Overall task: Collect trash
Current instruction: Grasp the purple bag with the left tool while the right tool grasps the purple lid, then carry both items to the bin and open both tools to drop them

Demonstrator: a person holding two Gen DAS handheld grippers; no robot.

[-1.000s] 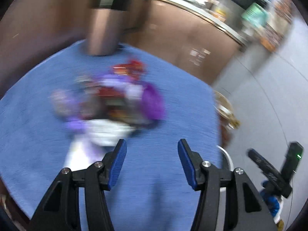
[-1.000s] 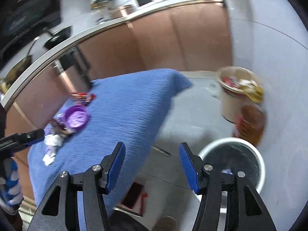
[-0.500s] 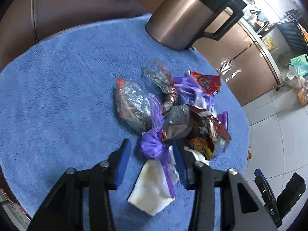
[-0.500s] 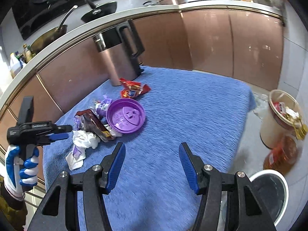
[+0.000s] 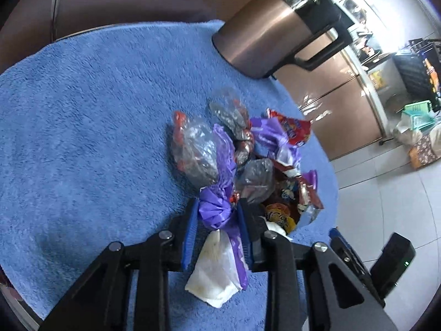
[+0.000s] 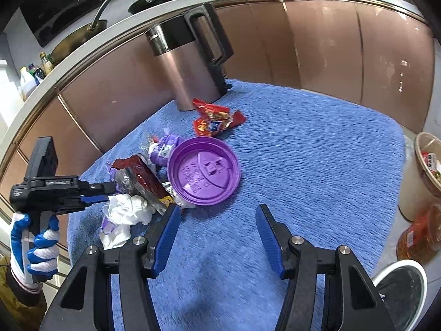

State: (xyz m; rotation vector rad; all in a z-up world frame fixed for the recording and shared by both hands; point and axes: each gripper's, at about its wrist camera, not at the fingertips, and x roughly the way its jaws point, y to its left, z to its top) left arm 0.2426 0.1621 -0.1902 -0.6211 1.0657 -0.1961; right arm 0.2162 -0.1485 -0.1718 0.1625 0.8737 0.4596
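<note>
A heap of trash lies on the blue cloth-covered table (image 5: 82, 110): foil wrappers (image 5: 193, 149), a red snack wrapper (image 6: 212, 117), a purple plastic lid (image 6: 204, 171), a crumpled white tissue (image 6: 126, 209) and a purple wrapper (image 5: 217, 207). My left gripper (image 5: 217, 218) is shut on the purple wrapper at the near side of the heap; it also shows in the right wrist view (image 6: 107, 193). My right gripper (image 6: 217, 237) is open and empty just short of the purple lid.
A steel kettle with a black handle (image 6: 190, 63) stands at the table's far edge. On the floor to the right are a white-rimmed bin (image 6: 399, 289), a tan tub of trash (image 6: 424, 171) and an orange bag (image 6: 419, 237). Brown cabinets lie behind.
My left gripper closed its fingers onto the purple wrapper. My right gripper swung from the floor bins over the table and came closer to the purple lid.
</note>
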